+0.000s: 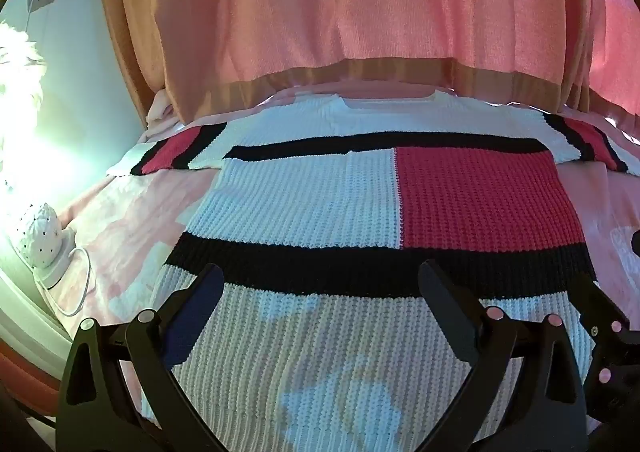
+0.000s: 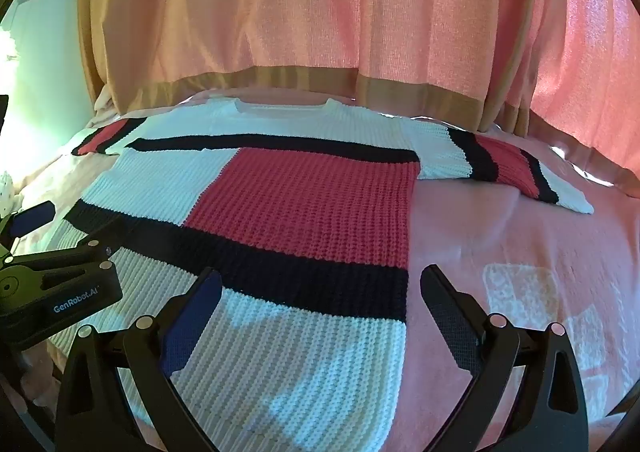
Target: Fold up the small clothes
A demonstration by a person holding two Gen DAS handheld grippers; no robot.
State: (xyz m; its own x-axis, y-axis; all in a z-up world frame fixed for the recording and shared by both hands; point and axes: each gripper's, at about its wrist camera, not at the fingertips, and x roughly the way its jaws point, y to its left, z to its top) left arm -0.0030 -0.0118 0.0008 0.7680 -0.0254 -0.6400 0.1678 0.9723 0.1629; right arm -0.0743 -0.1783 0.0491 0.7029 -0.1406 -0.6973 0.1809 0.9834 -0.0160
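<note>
**A:** Where's the sweater (image 1: 320, 212) just now, and what have you got hold of?

**B:** Nothing yet. My left gripper (image 1: 320, 284) is spread wide with nothing in it, and so is my right gripper (image 2: 316, 284). The sweater lies flat on the pink blanket (image 2: 520, 252), front up. Its hem is right under my fingers and its neck is at the far end, by the curtain (image 1: 340, 12).

**A:** Why laid out like that?

**B:** I'd say so I can fold it cleanly. The body is smooth, and both sleeves stretch sideways, away from my fingers to either side. My left fingers hover over the white hem band, just short of the black stripe. My right ones straddle the sweater's right edge: one finger over the knit, the other over bare blanket. That looks to me like lining up for the lower corners.

**A:** Touching the knit?

**B:** I can't tell; they look just above it.

**A:** Any writing?

**B:** Only on the left gripper's body, as seen by my right camera: "GenRobot.AI" (image 2: 76, 298) in pale letters. The sweater shows no label.

**A:** Anything else about?

**B:** A little white dotted lamp (image 1: 42, 236) with a cord, off beyond my left fingers, well apart from the sweater.
</note>
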